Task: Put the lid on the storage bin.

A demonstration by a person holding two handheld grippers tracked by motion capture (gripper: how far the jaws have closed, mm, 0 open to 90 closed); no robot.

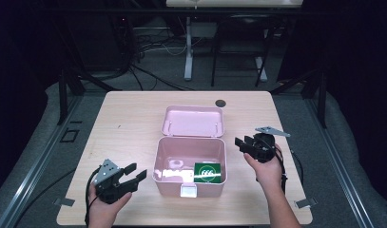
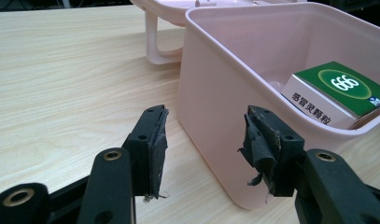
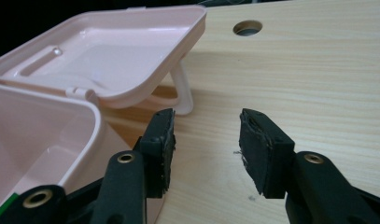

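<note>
Near the table's [image 1: 134, 114] front left corner: left gripper [image 1: 132, 173], jaws spread wide, nothing between them, aimed at the pink box [image 1: 159, 156] just to its right. Seen from the left gripper view, worn pads [image 2: 156, 140] gaping around the box's [image 2: 211, 98] near corner, apparently without touching, though hard to call at this angle. Mid-table, toward the front edge: box open, lid [image 1: 193, 121] flipped back behind it. Inside, against the right wall, a green carton [image 1: 208, 172], white "666" in a ring on top [image 2: 344, 84], Chinese characters along its white side. Off the box's right side: right gripper [image 1: 242, 142], jaws parted too, holding nothing, bare wood between the pads [image 3: 260, 149] in the right gripper view. Cable hole [image 1: 220, 102] near the back edge.
</note>
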